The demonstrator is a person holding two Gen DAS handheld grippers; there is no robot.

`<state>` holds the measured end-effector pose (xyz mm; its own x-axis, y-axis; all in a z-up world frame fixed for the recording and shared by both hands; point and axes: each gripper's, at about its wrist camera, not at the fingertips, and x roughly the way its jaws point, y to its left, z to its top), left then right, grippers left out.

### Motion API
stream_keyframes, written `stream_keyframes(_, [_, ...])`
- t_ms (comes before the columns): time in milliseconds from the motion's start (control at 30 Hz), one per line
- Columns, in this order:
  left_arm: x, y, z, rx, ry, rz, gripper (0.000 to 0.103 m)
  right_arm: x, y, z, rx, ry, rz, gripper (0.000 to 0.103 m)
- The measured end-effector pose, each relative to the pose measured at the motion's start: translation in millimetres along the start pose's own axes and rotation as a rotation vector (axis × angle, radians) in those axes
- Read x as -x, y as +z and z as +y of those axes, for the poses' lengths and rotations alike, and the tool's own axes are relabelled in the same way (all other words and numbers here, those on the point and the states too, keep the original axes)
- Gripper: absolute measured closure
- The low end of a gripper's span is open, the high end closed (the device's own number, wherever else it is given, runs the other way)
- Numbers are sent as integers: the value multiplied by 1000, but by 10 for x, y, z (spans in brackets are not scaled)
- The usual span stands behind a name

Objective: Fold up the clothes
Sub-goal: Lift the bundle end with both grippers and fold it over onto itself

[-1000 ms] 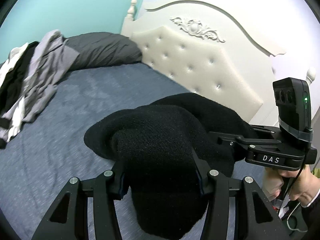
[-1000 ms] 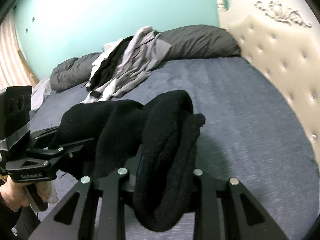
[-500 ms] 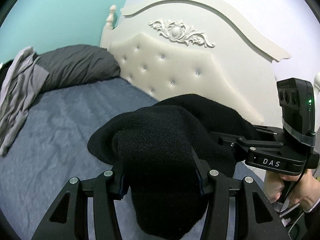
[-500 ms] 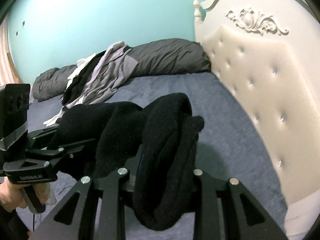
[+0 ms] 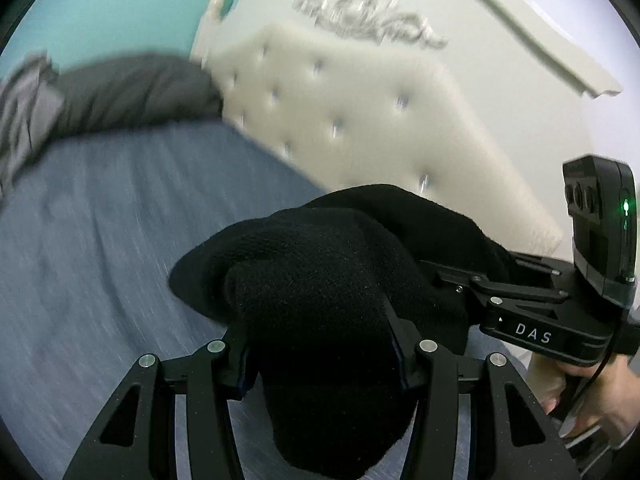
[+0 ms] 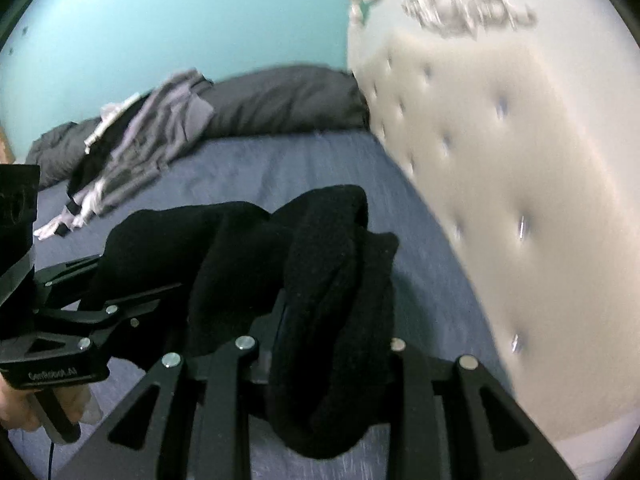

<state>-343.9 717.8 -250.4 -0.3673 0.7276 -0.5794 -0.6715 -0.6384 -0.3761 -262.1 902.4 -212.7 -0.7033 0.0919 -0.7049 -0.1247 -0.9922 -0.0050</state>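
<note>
Both pairs of fingers pinch the black garment (image 5: 320,312), left gripper (image 5: 320,356) and right gripper (image 6: 324,344) carrying it bunched above the bed (image 5: 100,240). Over the last second the view has swung from the clothes pile (image 6: 132,152) toward the headboard (image 5: 360,120), so, though blurred, it is probably being carried to a setting-down spot.

A thick black fleecy garment (image 5: 320,300), bunched into rolled folds, hangs above the blue-grey bed (image 5: 92,240), pinched between the fingers of both grippers, its loose end drooping below them near the headboard (image 6: 500,200).
</note>
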Motion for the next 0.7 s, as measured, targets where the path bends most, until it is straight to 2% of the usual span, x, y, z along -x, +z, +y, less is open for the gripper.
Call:
stream_keyframes(167, [-165,-304,-68,14,-21,61,49,-245,-531,-148,-56,20,90,76])
stream_keyframes(267, [-194,-440,-112,37,-32,91,49,-267,-704,-226,-89,43,121,76])
stream_keyframes(700, [-141,-859,-90,202,-79,200,47,-198,-949,-265,-128,72,263,76])
